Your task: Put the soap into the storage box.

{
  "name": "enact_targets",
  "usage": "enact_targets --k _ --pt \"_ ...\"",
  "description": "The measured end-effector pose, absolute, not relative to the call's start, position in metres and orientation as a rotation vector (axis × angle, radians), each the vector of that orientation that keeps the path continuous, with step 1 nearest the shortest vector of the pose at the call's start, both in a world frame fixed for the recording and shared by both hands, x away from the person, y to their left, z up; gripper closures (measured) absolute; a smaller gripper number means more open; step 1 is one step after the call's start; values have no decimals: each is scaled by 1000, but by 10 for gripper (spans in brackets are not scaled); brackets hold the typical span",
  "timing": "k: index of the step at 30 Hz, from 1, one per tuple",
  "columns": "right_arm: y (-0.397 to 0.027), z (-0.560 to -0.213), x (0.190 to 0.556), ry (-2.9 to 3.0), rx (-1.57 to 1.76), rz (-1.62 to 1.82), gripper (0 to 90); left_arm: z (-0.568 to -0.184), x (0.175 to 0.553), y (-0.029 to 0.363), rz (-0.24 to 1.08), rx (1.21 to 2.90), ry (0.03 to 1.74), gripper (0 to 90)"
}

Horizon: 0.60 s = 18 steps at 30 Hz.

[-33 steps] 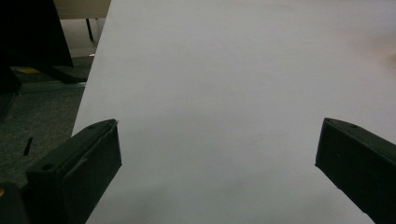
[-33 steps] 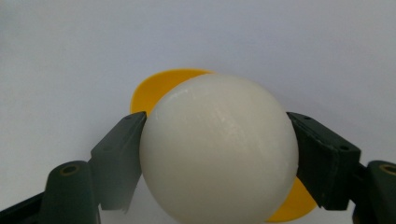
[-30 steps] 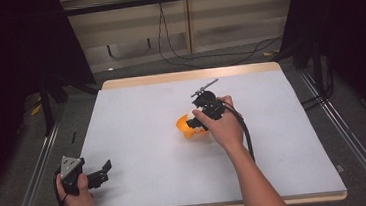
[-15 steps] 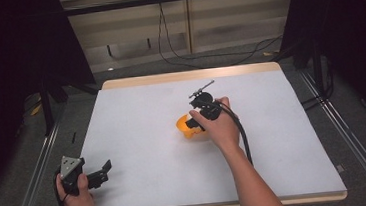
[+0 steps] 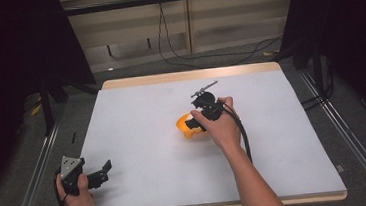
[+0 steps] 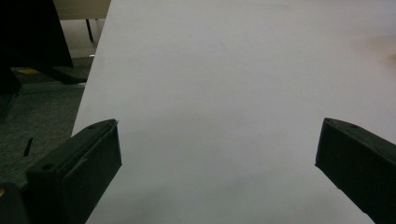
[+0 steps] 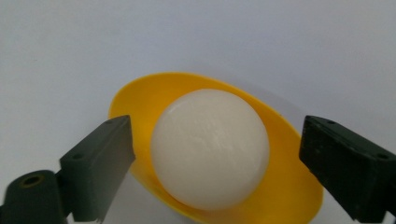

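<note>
A round white ball [image 7: 210, 148] sits in a yellow bowl [image 7: 275, 186] near the middle of the counter [image 5: 137, 117]. The ball is smooth and a little shiny, like an egg. The bowl is smooth plastic with a thin rim, and it looks oval from this side.

The right claw [image 7: 217, 163] hangs over the bowl with one black jaw on each side of the ball. Its jaws have just been opening, and now there is a gap between each jaw and the ball, so the ball is loose. The jaws are flat, blocky and dull black.

The counter is flat, pale and plain, with a light wood edge at the far end.

The left claw [image 6: 217, 158] rests at the near left corner of the counter. Its jaws are wide apart, with nothing between them.
</note>
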State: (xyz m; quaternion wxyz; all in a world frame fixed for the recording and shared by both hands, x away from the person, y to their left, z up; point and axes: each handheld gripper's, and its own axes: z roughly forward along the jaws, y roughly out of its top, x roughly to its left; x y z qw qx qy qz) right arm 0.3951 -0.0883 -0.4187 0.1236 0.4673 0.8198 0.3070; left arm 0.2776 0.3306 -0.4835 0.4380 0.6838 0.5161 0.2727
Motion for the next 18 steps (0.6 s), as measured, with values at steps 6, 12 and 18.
enact_targets --k 6,12,18 --pt "-98 -420 385 2380 1348 922 19 -484 277 330 679 1700 1283 0" --pt "-112 -421 374 2324 1344 963 0 -484 277 330 677 1700 1280 0" --pt "-127 -422 364 2265 1356 994 0 -484 277 330 680 1704 1276 0"
